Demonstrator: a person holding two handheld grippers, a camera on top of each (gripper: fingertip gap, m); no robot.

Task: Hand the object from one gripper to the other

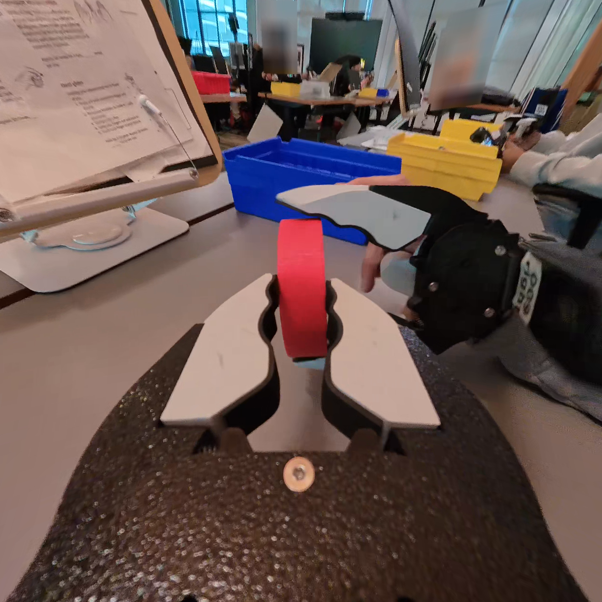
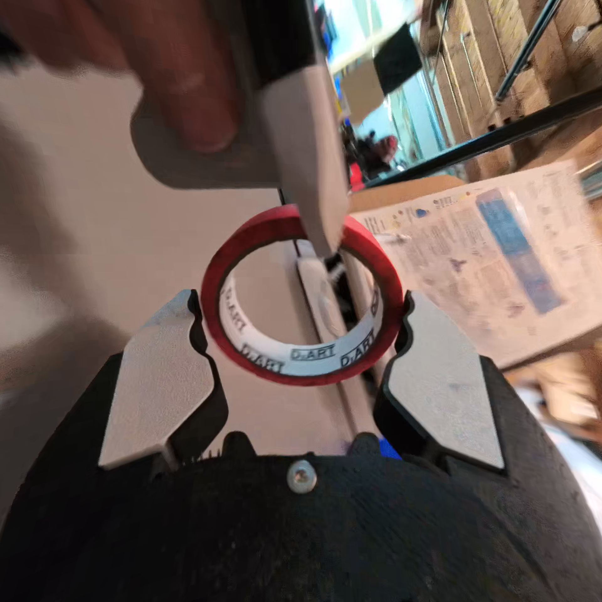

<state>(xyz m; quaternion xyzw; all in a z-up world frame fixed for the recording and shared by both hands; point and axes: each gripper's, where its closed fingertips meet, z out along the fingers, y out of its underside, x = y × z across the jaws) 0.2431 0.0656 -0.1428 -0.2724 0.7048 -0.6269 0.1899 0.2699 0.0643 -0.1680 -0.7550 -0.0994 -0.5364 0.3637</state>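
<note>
A red tape roll (image 1: 301, 293) with a white inner core is held on edge above the grey table (image 1: 114, 351). My left gripper (image 1: 301, 283) is shut on its two flat sides. My right gripper comes in from the right. Its upper finger (image 1: 351, 208) lies on top of the roll and its lower fingertip shows just beneath it. In the right wrist view the roll (image 2: 228, 260) sits as a ring between my right gripper's (image 2: 301, 299) fingertips, which touch its outer rim on both sides. The left gripper's finger (image 2: 312, 182) clamps the roll from above.
A tilted document stand with papers (image 1: 97, 97) stands at the left. A blue bin (image 1: 293, 169) and a yellow bin (image 1: 449, 163) stand behind the roll. Another person's sleeve (image 1: 560, 156) rests at the far right. Desks and people fill the background.
</note>
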